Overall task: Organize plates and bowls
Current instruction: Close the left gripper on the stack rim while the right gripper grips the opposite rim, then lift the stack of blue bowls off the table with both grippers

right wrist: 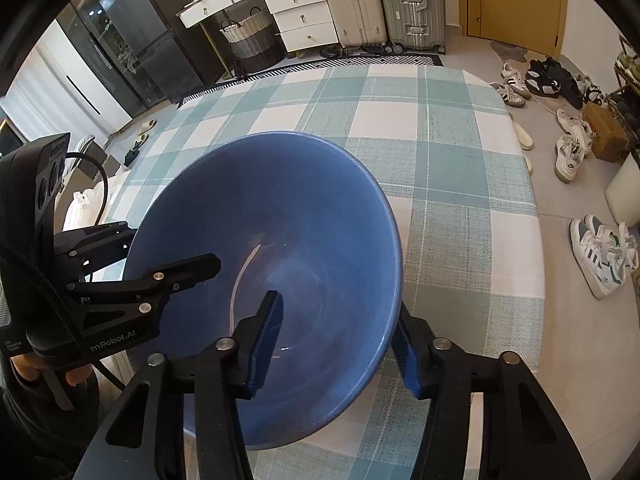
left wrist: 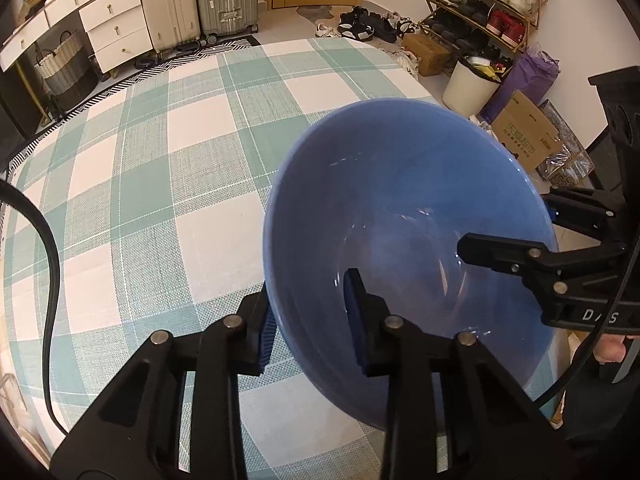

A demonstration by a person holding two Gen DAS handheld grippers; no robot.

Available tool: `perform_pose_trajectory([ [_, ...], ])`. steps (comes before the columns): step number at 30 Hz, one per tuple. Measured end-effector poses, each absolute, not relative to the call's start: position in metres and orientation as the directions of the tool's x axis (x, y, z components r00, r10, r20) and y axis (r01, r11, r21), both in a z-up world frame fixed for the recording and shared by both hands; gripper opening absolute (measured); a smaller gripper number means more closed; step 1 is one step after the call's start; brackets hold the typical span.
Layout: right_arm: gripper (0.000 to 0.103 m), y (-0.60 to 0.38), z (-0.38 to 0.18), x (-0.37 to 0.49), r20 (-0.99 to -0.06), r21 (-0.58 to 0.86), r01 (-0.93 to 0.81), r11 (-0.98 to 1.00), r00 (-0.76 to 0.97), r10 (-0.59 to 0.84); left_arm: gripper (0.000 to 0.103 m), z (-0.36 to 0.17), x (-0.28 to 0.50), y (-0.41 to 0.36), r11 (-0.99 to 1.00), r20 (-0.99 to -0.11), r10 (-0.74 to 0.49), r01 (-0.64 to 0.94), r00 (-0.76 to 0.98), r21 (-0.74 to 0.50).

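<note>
Left wrist view: both grippers' jaws pinch the blue bowl (left wrist: 400, 208) rim.

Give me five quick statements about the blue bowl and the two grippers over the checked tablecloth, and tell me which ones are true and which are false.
1. Both grippers hold the same blue bowl. True: the left gripper and the right gripper each straddle its rim.
2. The bowl has food in it. False: it is empty; only glare shows inside.
3. The bowl is tilted. True: in both wrist views its opening tips toward the camera rather than facing straight up.
4. The tablecloth is red and white. False: it is green and white plaid.
5. A stack of plates stands on the table beyond the bowl. False: no plates show on the cloth in either view.
</note>
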State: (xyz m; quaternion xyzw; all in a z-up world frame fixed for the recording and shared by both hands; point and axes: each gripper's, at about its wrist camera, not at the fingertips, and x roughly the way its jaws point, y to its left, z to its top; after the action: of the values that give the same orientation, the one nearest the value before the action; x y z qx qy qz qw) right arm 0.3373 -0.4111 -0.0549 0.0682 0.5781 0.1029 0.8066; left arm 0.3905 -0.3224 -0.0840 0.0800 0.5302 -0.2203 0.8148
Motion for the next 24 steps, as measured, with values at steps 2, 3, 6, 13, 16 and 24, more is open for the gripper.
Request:
perform_pose_trajectory([
  [2,0.05,-0.4114,-0.0561,0.3381,-0.919,0.229,-0.088,0.97,0.308,0.245,0.024,-0.0863,0.3909,-0.3228,0.892,-0.901,-0.267,0.442,0.343,-0.096],
  [3,0.05,-0.4115,-0.057,0.3385,-0.919,0.23,-0.089,0.969,0.308,0.246,0.023,-0.087,0.3908,-0.3226,0.891,-0.901,-0.271,0.444,0.339,-0.101],
  [6,0.049,-0.4109,-0.0595,0.3384,-0.921,0.225,-0.091,0.97,0.306,0.242,0.019,-0.0881,0.3915,-0.3235,0.888,-0.9,-0.274,0.447,0.338,-0.103],
  [13,0.045,-0.4132,-0.0633,0.3371,-0.92,0.233,-0.082,0.969,0.305,0.247,0.018,-0.0893,0.3912,-0.3222,0.889,-0.897,-0.281,0.444,0.34,-0.11],
  [16,0.042,-0.4144,-0.0638,0.3361,-0.919,0.23,-0.079,0.97,0.309,0.243,0.018,-0.0896,0.3903,-0.3215,0.889,-0.895,-0.282,0.445,0.345,-0.108],
  [24,0.036,-0.4176,-0.0647,0.3321,-0.912,0.246,-0.069,0.967,0.322,0.254,0.018,-0.089,0.3872,-0.3207,0.887,-0.893,-0.281,0.449,0.351,-0.103],
])
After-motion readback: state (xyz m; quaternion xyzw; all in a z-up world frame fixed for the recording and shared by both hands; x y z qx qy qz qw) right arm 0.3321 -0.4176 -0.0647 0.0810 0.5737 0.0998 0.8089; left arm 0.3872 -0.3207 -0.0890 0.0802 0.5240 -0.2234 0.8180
